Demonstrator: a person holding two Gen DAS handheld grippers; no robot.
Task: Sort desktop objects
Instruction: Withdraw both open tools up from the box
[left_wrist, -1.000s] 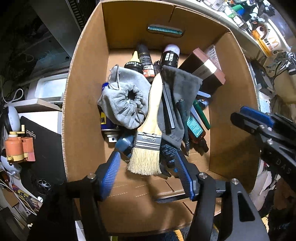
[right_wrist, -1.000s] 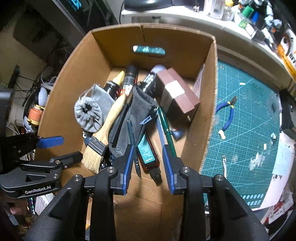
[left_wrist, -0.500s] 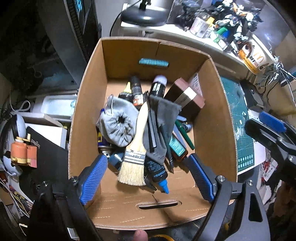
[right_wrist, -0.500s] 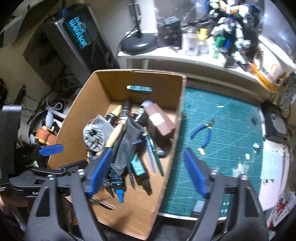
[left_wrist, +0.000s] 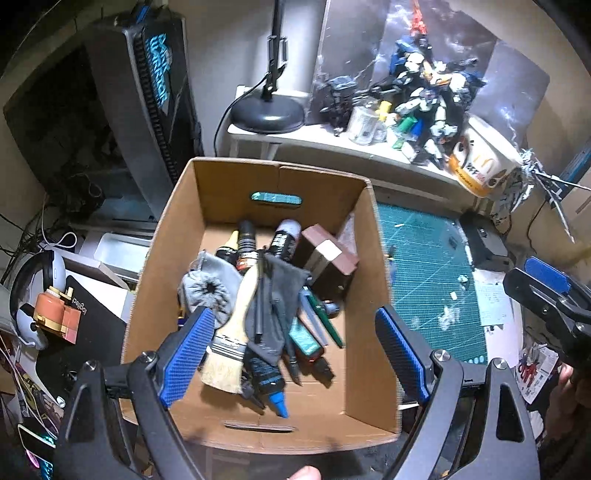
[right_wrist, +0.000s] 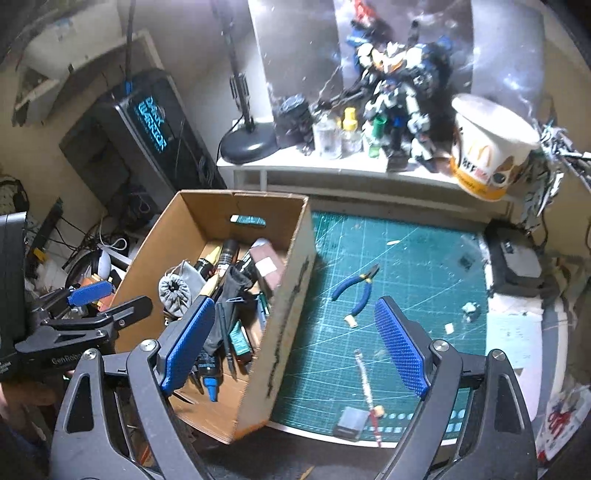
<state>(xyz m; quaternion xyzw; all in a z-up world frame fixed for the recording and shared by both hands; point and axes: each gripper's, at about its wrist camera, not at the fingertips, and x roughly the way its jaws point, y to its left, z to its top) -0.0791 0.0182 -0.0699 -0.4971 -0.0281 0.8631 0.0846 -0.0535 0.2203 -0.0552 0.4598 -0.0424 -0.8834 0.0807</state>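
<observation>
A cardboard box (left_wrist: 155, 288) (right_wrist: 291, 295) stands left of a green cutting mat (right_wrist: 406, 266). It holds a paintbrush (left_wrist: 231, 332), a grey pouch (left_wrist: 210, 291), a grey cloth (left_wrist: 284, 295), bottles, pens and a brown box (left_wrist: 328, 258). My left gripper (left_wrist: 291, 354) is open and empty, high above the box. My right gripper (right_wrist: 291, 347) is open and empty, above the box's right wall. Blue-handled pliers (right_wrist: 354, 291) lie on the mat.
A white shelf (right_wrist: 332, 170) behind the mat carries a lamp base (right_wrist: 247, 144), jars, a robot model (right_wrist: 402, 85) and a paper cup (right_wrist: 487, 147). A black computer tower (left_wrist: 147, 110) stands at the back left. Small scraps and a stick (right_wrist: 365, 384) lie on the mat.
Both grippers have pulled up and back from the box and opened wide. The box contents have not moved.
</observation>
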